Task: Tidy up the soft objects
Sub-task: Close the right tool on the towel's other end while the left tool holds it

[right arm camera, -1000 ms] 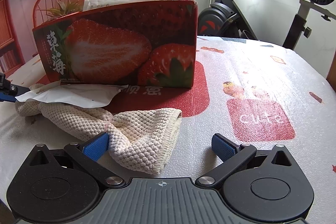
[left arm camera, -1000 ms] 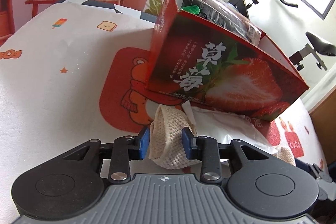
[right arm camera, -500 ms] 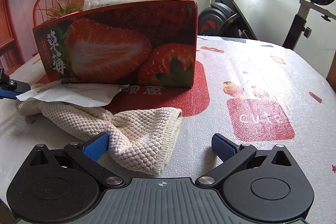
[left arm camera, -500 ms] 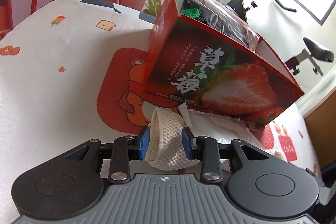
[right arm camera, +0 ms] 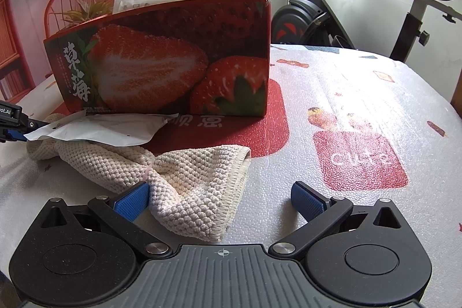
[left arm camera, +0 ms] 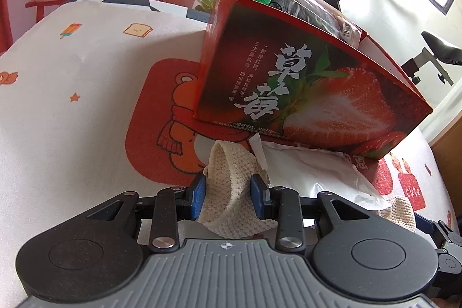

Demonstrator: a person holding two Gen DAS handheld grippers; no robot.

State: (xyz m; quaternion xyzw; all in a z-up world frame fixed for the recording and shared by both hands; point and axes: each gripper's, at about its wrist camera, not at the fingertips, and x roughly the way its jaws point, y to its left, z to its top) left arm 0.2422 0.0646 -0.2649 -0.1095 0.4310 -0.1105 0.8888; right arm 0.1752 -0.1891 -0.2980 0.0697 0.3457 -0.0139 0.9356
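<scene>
Printed worktop (right arm camera: 361, 82): left gripper (left arm camera: 228, 191) jaws clamp cloth (right arm camera: 184, 175) end; right gripper (right arm camera: 221, 198) jaws apart; grip opposite end before lifting.

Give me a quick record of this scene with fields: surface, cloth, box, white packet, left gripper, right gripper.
surface: table with a cartoon-print cover
cloth: cream knit cloth, lying crumpled in front of the box
box: red strawberry box, upright, open top, packets inside
white packet: white packet, lying over the cloth by the box
left gripper: left gripper, clamped on one end of the cloth
right gripper: right gripper, open over the other end
</scene>
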